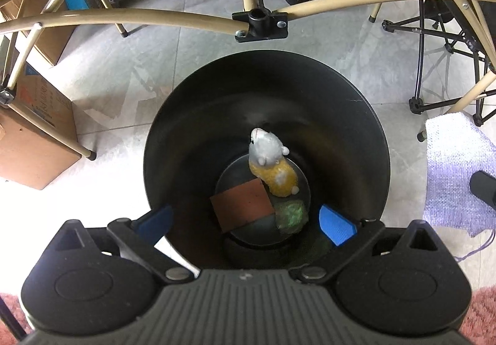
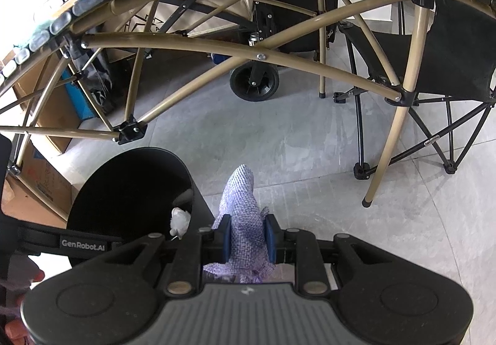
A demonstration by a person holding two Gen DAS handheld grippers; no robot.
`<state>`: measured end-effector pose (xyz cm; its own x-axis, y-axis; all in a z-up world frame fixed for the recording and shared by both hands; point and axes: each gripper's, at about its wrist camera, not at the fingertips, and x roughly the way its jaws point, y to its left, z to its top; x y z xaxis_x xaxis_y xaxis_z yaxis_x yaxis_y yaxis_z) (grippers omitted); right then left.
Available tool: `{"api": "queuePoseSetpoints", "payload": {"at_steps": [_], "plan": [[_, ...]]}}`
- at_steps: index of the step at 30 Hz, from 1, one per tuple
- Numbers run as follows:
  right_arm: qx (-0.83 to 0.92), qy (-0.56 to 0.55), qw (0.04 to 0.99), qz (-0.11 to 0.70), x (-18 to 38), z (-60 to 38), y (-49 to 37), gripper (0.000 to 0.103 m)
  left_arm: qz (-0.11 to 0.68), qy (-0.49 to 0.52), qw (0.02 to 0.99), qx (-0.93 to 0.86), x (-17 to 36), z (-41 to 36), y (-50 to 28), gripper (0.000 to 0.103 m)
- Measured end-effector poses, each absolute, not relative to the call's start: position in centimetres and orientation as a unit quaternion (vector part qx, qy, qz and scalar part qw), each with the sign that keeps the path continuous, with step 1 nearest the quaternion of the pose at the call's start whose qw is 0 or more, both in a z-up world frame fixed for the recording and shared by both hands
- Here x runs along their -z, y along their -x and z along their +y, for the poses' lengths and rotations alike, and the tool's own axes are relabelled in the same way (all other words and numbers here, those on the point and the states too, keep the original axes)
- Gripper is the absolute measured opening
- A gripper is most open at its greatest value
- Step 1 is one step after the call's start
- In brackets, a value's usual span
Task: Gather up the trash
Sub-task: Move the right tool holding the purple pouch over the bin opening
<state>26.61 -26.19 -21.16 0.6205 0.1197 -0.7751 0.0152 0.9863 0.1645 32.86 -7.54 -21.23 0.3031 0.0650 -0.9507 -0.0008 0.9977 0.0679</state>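
plush toy (image 1: 272,163) inside black bin (image 1: 341,103)

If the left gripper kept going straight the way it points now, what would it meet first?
The left gripper, open and empty, points down into the black bin. It would probably meet the brown card lying on the bottom first, beside the stuffed toy, though depth is hard to judge.

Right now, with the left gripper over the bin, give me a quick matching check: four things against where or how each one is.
Things:
1. plush toy
2. brown card
3. lilac cloth
4. left gripper

States:
A. clamped in the right gripper
B. flat on the bin floor
C. open, holding nothing
D. propped against the bin's inner wall

Pairs: 1-D, 2-B, 3-A, 4-C
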Motion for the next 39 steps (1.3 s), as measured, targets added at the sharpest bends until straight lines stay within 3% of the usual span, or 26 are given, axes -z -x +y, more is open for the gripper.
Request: {"api": "queuePoseSetpoints", "payload": {"at_steps": [16, 39], "plan": [[-0.04, -0.056, 0.913, 0.401, 19.3, -24.5, -25.2, 0.021, 0.557, -0.023, 0.83, -0.012, 18.0, -5.2, -30.5, 0.103], [-0.095, -0.004, 0.914, 0.394, 17.6, -15.8, -26.9, 0.021, 0.53, 0.035, 0.844, -0.068, 15.7, 4.0, -27.8, 0.103]]}}
